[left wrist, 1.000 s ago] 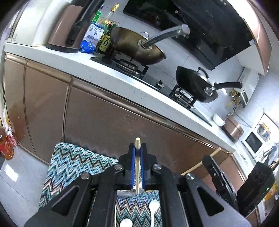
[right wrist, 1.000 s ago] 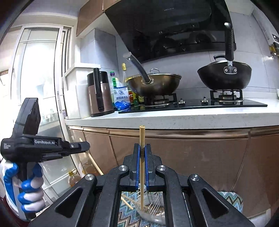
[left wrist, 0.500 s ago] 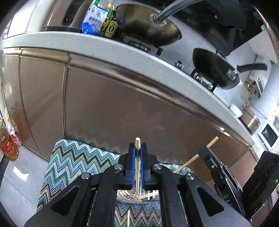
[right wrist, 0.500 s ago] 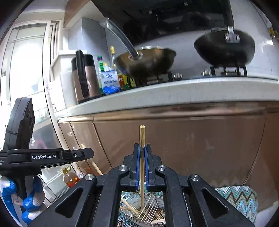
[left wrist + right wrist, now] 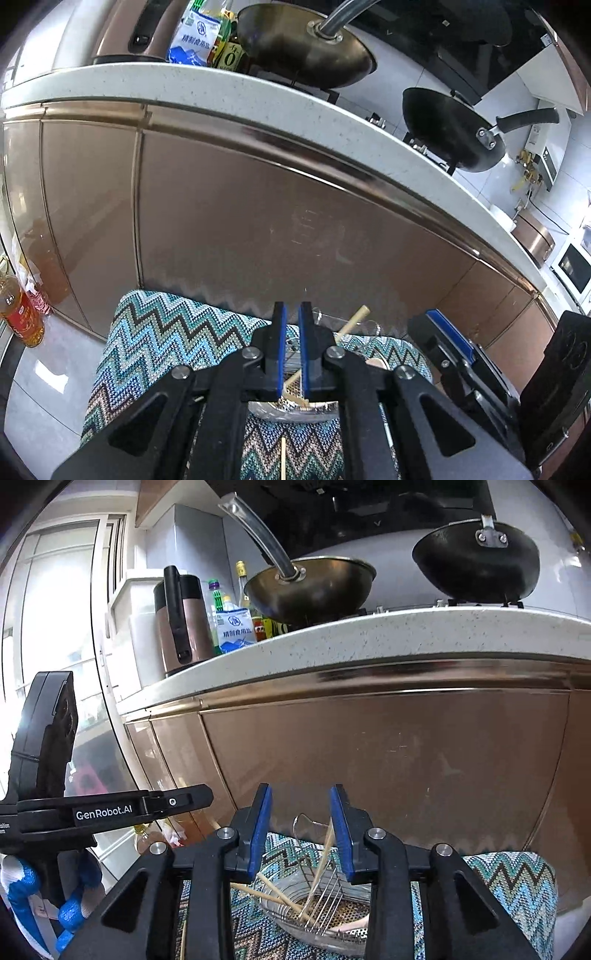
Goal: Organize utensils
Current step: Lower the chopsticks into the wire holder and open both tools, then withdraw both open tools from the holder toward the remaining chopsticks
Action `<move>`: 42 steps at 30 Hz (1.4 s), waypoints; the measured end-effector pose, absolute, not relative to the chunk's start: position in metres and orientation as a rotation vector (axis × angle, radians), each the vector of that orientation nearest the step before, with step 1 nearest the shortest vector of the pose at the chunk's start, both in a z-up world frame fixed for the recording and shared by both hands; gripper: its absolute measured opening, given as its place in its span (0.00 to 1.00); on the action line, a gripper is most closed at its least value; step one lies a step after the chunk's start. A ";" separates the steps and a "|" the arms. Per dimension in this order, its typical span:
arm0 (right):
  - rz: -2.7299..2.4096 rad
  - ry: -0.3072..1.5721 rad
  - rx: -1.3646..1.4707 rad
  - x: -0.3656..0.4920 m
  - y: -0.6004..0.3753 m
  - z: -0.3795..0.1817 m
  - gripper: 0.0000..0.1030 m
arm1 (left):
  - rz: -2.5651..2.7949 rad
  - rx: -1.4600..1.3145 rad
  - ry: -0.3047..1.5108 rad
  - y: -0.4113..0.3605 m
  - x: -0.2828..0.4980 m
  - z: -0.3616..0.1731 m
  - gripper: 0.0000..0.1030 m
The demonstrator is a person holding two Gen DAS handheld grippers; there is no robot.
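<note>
— Two tools, both letting go. The left tool [image 5: 290,308] has its jaws just opening, a narrow slit between the blue pads and nothing in it. The right tool [image 5: 301,794] is opening too, its jaws spread wider. A chopstick [image 5: 325,853] shows in the gap but touches neither pad.

— Where does that chopstick stand?

— It leans in the wire rack inside the glass bowl [image 5: 273,904], on the zigzag cloth [image 5: 155,350], with other sticks slanting beside it. One more stick [image 5: 283,458] lies flat on the cloth nearer the left camera.

— Anything hard to read?

— The black tool frames cover most of the bowl, so I cannot count what is in it. The gloved hand [image 5: 22,886] holding the left tool is cut by the edge of the right view.

— And behind?

— Brown cabinet doors, then the speckled worktop [image 5: 258,99] carrying two woks.

— Changed since half a second ago?

— Each tool then pinched a chopstick upright; now both are free.
</note>
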State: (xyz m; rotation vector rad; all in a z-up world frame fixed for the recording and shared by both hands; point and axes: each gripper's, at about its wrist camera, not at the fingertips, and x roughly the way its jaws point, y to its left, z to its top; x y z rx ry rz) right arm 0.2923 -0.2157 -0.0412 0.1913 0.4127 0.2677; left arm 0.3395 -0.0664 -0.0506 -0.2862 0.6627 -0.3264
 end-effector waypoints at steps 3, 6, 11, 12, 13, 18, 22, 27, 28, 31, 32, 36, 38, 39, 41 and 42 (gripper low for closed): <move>0.264 0.404 0.197 0.278 -0.219 -0.035 0.31 | -0.328 -0.294 0.655 -0.061 0.326 -0.044 0.06; 0.259 0.401 0.206 0.264 -0.221 -0.030 0.31 | -0.328 -0.304 0.648 -0.054 0.308 -0.037 0.06; 0.250 0.395 0.233 0.234 -0.225 -0.023 0.33 | -0.310 -0.292 0.629 -0.049 0.275 -0.026 0.06; 0.248 0.391 0.243 0.227 -0.227 -0.021 0.33 | -0.303 -0.287 0.623 -0.048 0.266 -0.023 0.06; 0.247 0.390 0.249 0.221 -0.227 -0.020 0.35 | -0.300 -0.286 0.619 -0.047 0.261 -0.021 0.06; 0.247 0.386 0.261 0.191 -0.225 -0.013 0.37 | -0.281 -0.288 0.594 -0.037 0.229 -0.013 0.20; 0.249 0.380 0.269 0.171 -0.225 -0.008 0.40 | -0.262 -0.294 0.587 -0.029 0.209 -0.014 0.35; 0.242 0.373 0.298 0.149 -0.224 -0.007 0.40 | -0.233 -0.304 0.585 -0.021 0.186 -0.017 0.35; 0.240 0.372 0.306 0.144 -0.225 -0.008 0.41 | -0.226 -0.304 0.583 -0.020 0.183 -0.018 0.35; 0.224 0.369 0.323 0.133 -0.225 -0.011 0.41 | -0.196 -0.293 0.575 -0.018 0.173 -0.021 0.35; 0.219 0.368 0.327 0.131 -0.226 -0.012 0.42 | -0.184 -0.289 0.571 -0.017 0.169 -0.022 0.35; 0.186 0.367 0.347 0.121 -0.229 -0.017 0.43 | -0.151 -0.292 0.564 -0.013 0.158 -0.027 0.35; 0.160 0.367 0.354 0.116 -0.233 -0.021 0.44 | -0.136 -0.299 0.569 -0.009 0.154 -0.031 0.35; 0.150 0.370 0.364 0.114 -0.235 -0.023 0.44 | -0.128 -0.303 0.574 -0.007 0.152 -0.033 0.35; 0.135 0.376 0.382 0.111 -0.240 -0.028 0.44 | -0.116 -0.308 0.580 -0.003 0.150 -0.036 0.35; 0.122 0.380 0.388 0.109 -0.242 -0.030 0.44 | -0.109 -0.311 0.584 -0.001 0.148 -0.037 0.35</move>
